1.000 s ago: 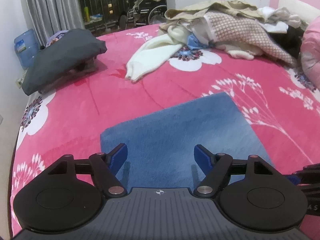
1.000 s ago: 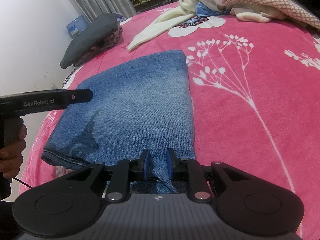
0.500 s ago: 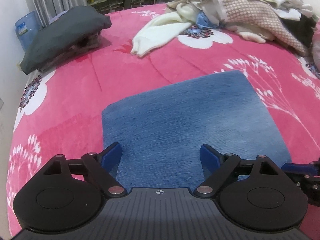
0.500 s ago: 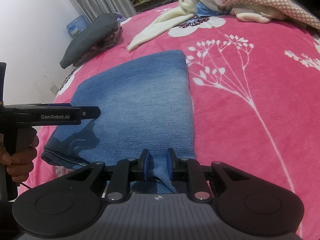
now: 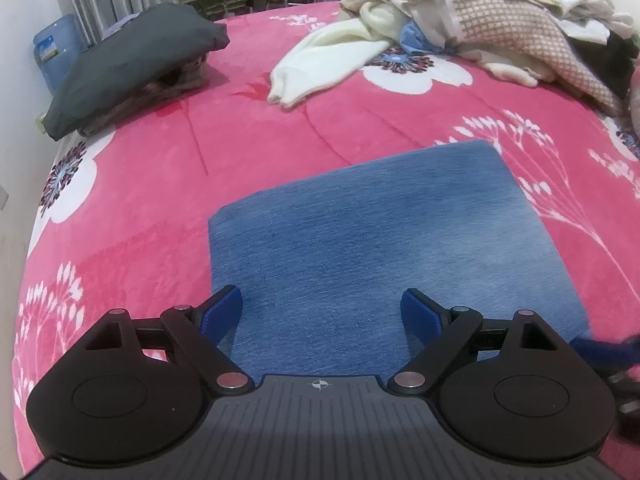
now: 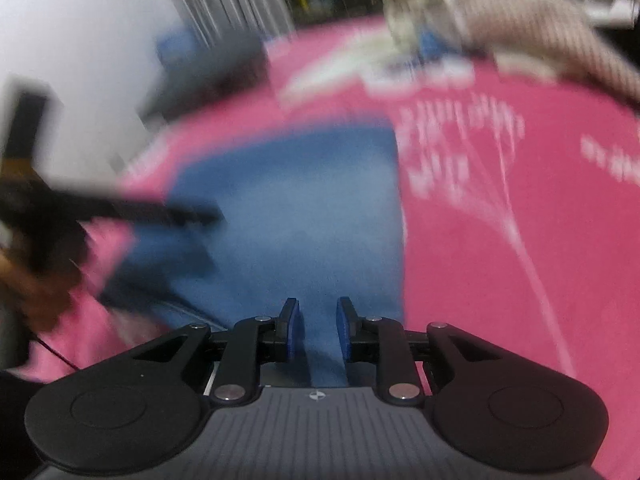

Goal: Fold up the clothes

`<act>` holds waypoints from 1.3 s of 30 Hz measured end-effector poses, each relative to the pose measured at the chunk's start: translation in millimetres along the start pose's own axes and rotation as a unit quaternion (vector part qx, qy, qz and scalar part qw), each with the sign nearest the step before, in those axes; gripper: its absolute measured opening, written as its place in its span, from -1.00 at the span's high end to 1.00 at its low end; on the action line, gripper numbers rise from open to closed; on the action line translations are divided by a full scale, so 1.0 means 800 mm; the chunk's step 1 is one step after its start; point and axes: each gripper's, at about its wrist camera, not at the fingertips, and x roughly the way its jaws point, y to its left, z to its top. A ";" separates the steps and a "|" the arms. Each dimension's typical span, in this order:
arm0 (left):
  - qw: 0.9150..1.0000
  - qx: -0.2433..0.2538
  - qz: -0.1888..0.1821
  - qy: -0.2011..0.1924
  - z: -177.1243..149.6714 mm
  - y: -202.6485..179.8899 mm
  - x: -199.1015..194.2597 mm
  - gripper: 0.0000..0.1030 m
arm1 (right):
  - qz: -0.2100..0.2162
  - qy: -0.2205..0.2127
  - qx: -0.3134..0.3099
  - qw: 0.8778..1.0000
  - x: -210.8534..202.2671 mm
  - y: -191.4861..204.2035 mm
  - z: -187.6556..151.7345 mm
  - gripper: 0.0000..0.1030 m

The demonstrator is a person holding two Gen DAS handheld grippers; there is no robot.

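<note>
Water bottle point(image 5: 54, 50): blue, far on the left by the wall, off the bed.
Dark grey bundle point(image 5: 132, 64): sits on the far left part of the pink blanket point(image 5: 160, 184), well apart from the jeans.
Left gripper point(image 5: 322, 312): its two blue fingers are spread wide apart and hold nothing. It hangs over the near edge of the folded jeans point(image 5: 380, 248).
Folded jeans: a flat blue rectangle lying in the middle of the pink blanket. The cloth sits right under and ahead of the left gripper, between its fingers point(image 5: 222, 312).
Cream top point(image 5: 324, 68): lies on the blanket past the jeans, near the pile.
Pile of clothes point(image 5: 500, 32): heaped at the far right of the bed, well apart from the jeans.
Right gripper point(image 6: 318, 330): its blue fingers are close together and pinch a strip of the folded jeans point(image 6: 288, 216) at the near right corner. This view is very blurry.
Left gripper seen from the right view point(image 6: 132, 212): a dark blurry bar over the left side of the jeans, with a hand point(image 6: 36, 292) holding it.
</note>
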 end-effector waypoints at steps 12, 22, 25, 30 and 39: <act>0.998 0.035 0.013 -0.058 0.028 0.007 -0.024 -0.61 | 0.010 -0.083 0.014 0.996 -0.018 -0.007 0.103 0.55; 1.000 0.013 0.023 0.010 0.048 0.014 0.040 -0.72 | 0.000 -0.032 0.044 0.999 0.133 -0.039 0.154 0.68; 1.000 0.012 0.024 0.015 0.047 0.016 0.042 -0.77 | -0.001 -0.033 0.034 0.999 0.129 -0.037 0.154 0.68; 0.999 0.007 0.022 0.027 0.052 0.019 0.041 -0.77 | 0.014 -0.056 0.067 0.996 0.081 -0.052 0.157 0.64; 0.999 0.020 0.035 0.022 0.050 0.011 0.038 -0.77 | 0.058 -0.012 0.074 0.995 -0.004 -0.082 0.112 0.59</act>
